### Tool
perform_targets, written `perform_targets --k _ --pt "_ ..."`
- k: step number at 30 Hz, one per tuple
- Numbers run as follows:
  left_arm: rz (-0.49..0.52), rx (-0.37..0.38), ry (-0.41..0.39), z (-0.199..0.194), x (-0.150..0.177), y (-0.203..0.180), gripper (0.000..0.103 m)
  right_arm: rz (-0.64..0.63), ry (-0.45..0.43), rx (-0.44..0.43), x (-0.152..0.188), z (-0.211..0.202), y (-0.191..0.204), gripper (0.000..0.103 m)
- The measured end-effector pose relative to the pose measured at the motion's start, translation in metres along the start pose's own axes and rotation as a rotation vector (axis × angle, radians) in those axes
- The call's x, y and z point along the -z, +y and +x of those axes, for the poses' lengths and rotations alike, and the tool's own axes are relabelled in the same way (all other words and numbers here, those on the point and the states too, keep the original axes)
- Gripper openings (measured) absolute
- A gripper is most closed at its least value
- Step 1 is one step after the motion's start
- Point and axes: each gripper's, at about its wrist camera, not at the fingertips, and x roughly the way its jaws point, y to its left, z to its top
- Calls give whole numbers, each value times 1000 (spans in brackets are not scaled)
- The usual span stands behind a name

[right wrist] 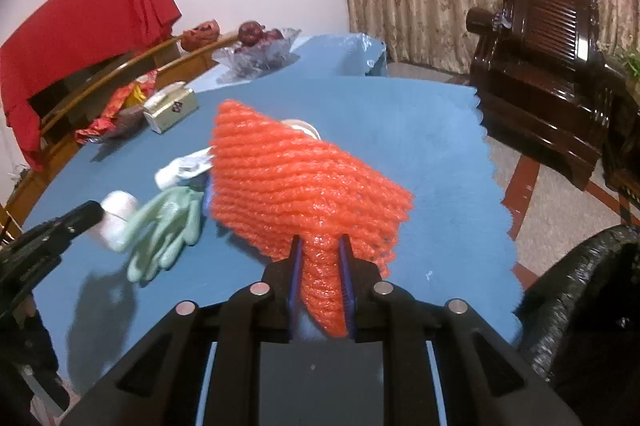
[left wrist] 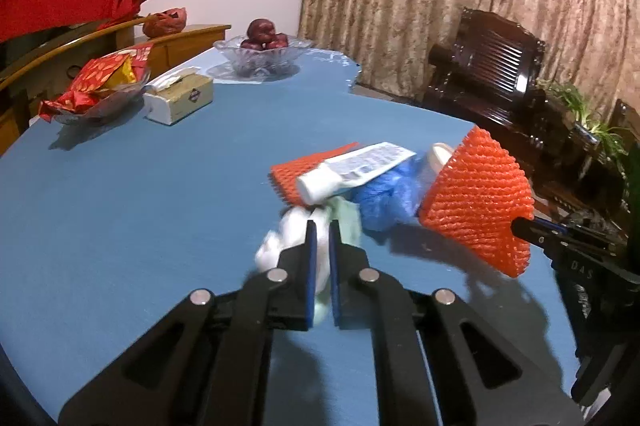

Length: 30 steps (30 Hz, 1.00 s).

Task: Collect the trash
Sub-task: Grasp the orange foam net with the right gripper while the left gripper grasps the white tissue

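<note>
My left gripper [left wrist: 323,226] is shut on a white and pale green glove [left wrist: 294,232], which also shows in the right wrist view [right wrist: 160,226], held just above the blue table [left wrist: 140,206]. My right gripper [right wrist: 320,242] is shut on an orange foam net [right wrist: 296,178] and holds it above the table; the net also shows in the left wrist view [left wrist: 476,202]. Behind the glove lie a white tube [left wrist: 352,166], a second orange net [left wrist: 300,166], a crumpled blue bag [left wrist: 388,198] and a white cup [left wrist: 438,156].
A tissue box [left wrist: 180,98], a glass dish of red wrappers [left wrist: 96,86] and a glass bowl of apples [left wrist: 262,52] stand at the table's far left. A black bin bag [right wrist: 580,298] is at the right, beside the table edge. A dark wooden armchair [right wrist: 540,66] stands beyond.
</note>
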Motion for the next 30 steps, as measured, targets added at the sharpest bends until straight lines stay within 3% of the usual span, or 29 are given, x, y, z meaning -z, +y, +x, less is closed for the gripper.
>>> perform_targets --k 6,10,16,18,20,22,24,30 --pt "27 47 -4 -12 6 -21 4 7 -15 0 11 -27 -4 18" --pt "46 66 18 -10 17 -32 4 18 28 21 26 -28 -8 17" --pt "20 -12 35 -6 29 -7 9 26 62 25 37 -18 -6 18" --pt "-1 -53 33 -3 27 13 29 29 59 16 36 -15 -3 18" --pt "-15 -99 27 1 23 34 40 31 58 0 31 -9 5 18" --pt "-28 -141 25 6 17 56 42 30 53 -18 25 -4 15 18" --pt "-41 -170 33 15 13 77 50 12 47 -30 18 2 29 18" --pt "-75 -190 71 42 8 111 56 -36 62 -21 -2 35 68 18"
